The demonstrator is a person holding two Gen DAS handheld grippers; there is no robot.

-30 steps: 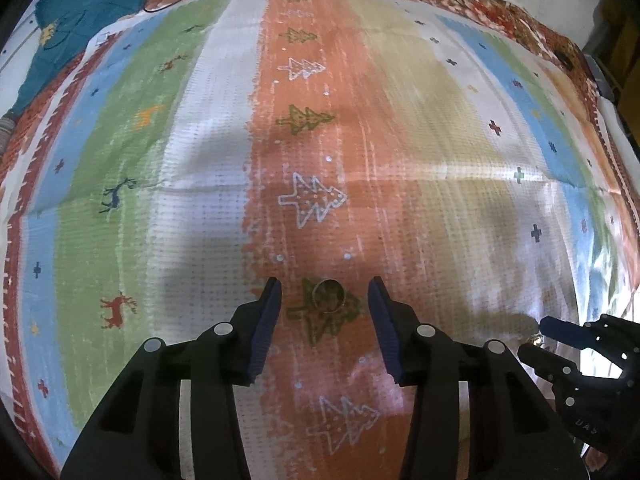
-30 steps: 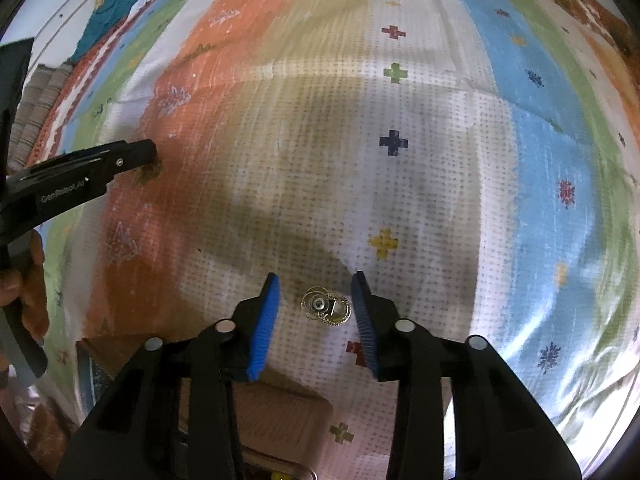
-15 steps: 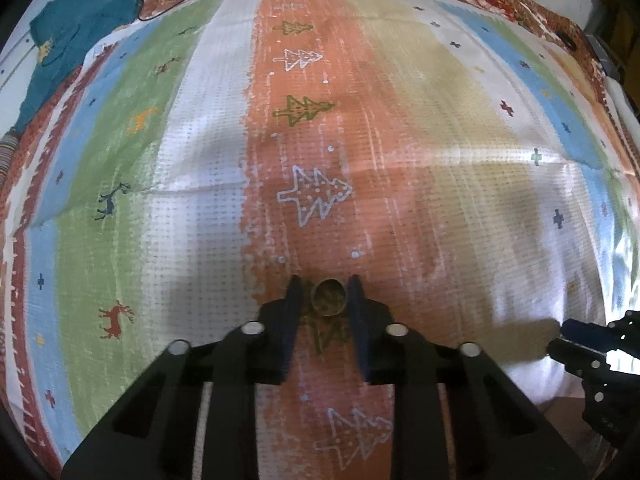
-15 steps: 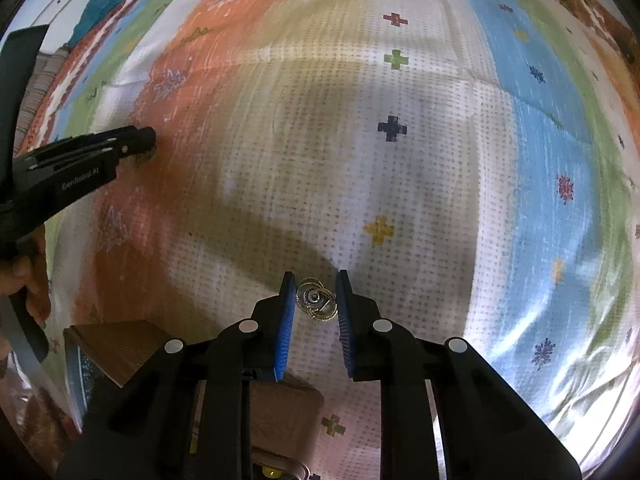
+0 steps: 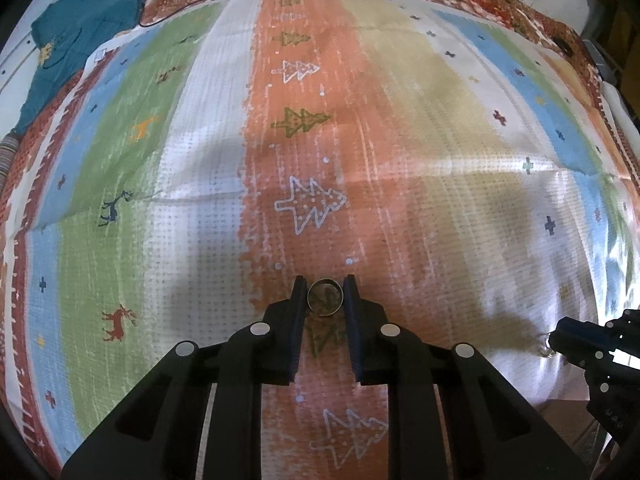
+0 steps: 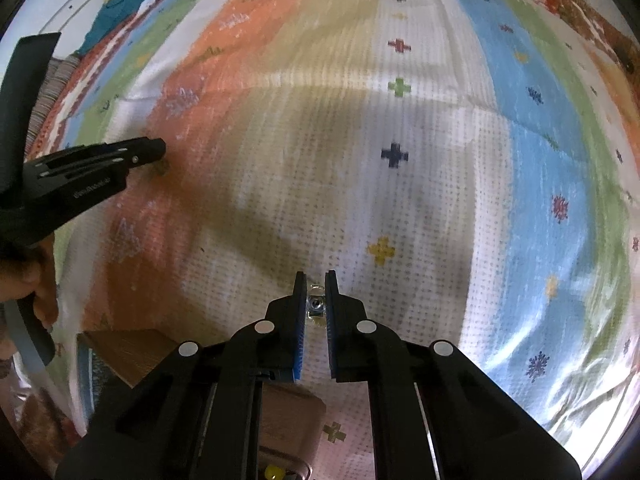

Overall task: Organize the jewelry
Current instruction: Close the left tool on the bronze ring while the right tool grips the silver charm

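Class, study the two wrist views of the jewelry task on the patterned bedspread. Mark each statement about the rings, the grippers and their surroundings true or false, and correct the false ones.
1. The left gripper has a plain ring between its fingers. True.
2. The right gripper stands wide open over bare cloth. False: its fingers are shut on an ornate ring.
3. The plain ring sits over the orange stripe. True.
4. A teal garment lies between the two grippers. False: it lies at the bedspread's far left corner.

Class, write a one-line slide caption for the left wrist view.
Left gripper jaws clamp a gold ring over the orange stripe of a patterned bedspread.
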